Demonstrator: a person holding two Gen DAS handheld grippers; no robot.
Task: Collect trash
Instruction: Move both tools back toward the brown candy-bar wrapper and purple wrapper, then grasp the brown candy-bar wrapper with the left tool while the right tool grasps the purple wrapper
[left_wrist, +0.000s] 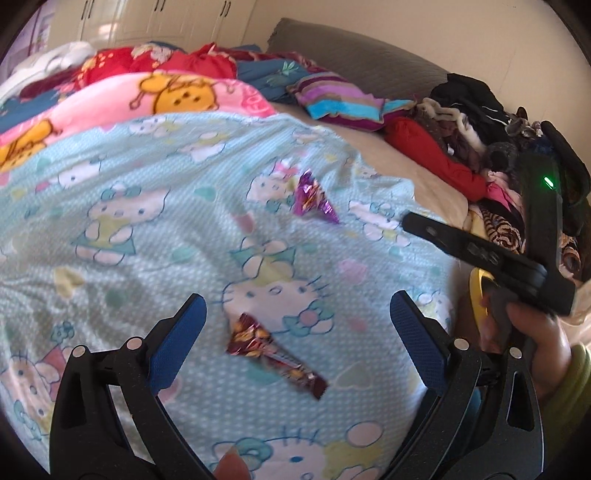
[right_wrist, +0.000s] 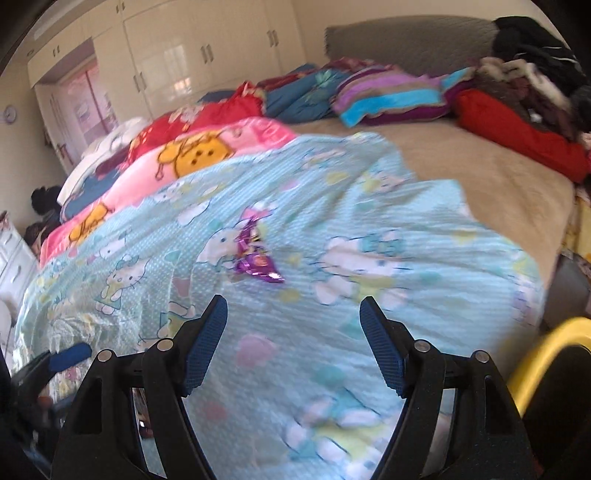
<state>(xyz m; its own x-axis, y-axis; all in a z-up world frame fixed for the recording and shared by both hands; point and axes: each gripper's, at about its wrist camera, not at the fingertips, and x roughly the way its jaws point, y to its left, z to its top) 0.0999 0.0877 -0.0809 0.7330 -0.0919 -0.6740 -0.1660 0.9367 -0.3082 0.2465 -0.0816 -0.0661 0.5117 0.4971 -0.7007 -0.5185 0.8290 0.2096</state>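
Observation:
A dark red snack wrapper (left_wrist: 271, 352) lies on the light blue cartoon-cat blanket (left_wrist: 129, 206), between and just ahead of my left gripper's (left_wrist: 297, 314) open blue fingers. A purple foil wrapper (left_wrist: 314, 199) lies farther up the blanket; it also shows in the right wrist view (right_wrist: 256, 254). My right gripper (right_wrist: 293, 314) is open and empty above the blanket (right_wrist: 443, 266), short of the purple wrapper. The right gripper's black body (left_wrist: 480, 258) shows at the right in the left wrist view, held by a hand.
A pink cartoon blanket (left_wrist: 147, 96), red and blue bedding and a striped pillow (left_wrist: 340, 99) lie farther up the bed. A heap of clothes (left_wrist: 480, 140) sits at the right by the grey headboard (right_wrist: 406, 40). A yellow object (right_wrist: 546, 354) is at the bed's right edge. White wardrobes stand behind.

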